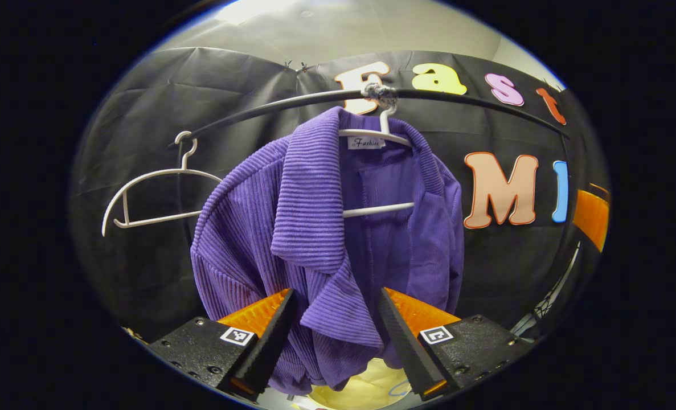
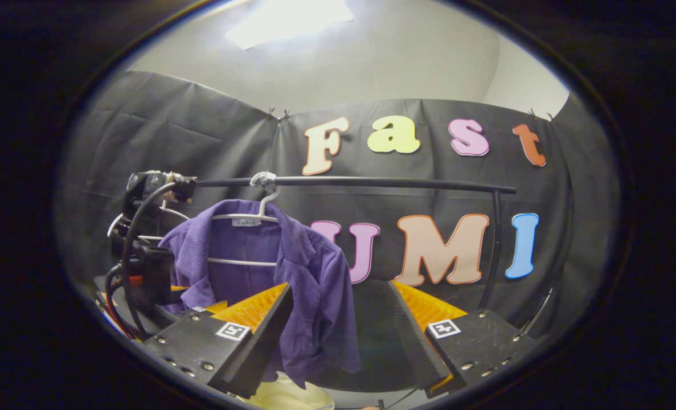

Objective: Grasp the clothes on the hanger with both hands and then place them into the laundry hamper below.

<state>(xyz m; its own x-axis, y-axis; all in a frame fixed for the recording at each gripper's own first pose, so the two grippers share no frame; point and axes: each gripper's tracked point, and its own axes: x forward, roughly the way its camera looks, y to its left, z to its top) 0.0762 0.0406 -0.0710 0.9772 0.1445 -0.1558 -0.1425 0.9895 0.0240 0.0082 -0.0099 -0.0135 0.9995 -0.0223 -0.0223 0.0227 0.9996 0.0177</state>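
Note:
A purple corduroy shirt (image 1: 315, 228) hangs on a white hanger (image 1: 380, 134) from a black rail (image 1: 292, 102). My left gripper (image 1: 336, 296) is open right at the shirt's front, and the hanging collar flap lies between its spread fingers without being pinched. In the right gripper view the shirt (image 2: 309, 273) hangs left of centre. My right gripper (image 2: 339, 287) is open and holds nothing, with the shirt's right side just behind its left finger. The left gripper's body with its cables (image 2: 147, 267) is at the shirt's left side. A pale yellow hamper (image 1: 360, 393) lies below the shirt.
An empty white hanger (image 1: 155, 193) hangs on the rail left of the shirt. The rail (image 2: 372, 182) runs right to an upright post (image 2: 492, 245). The hamper's rim (image 2: 283, 396) peeks out under the shirt. The black cloth wall stands close behind.

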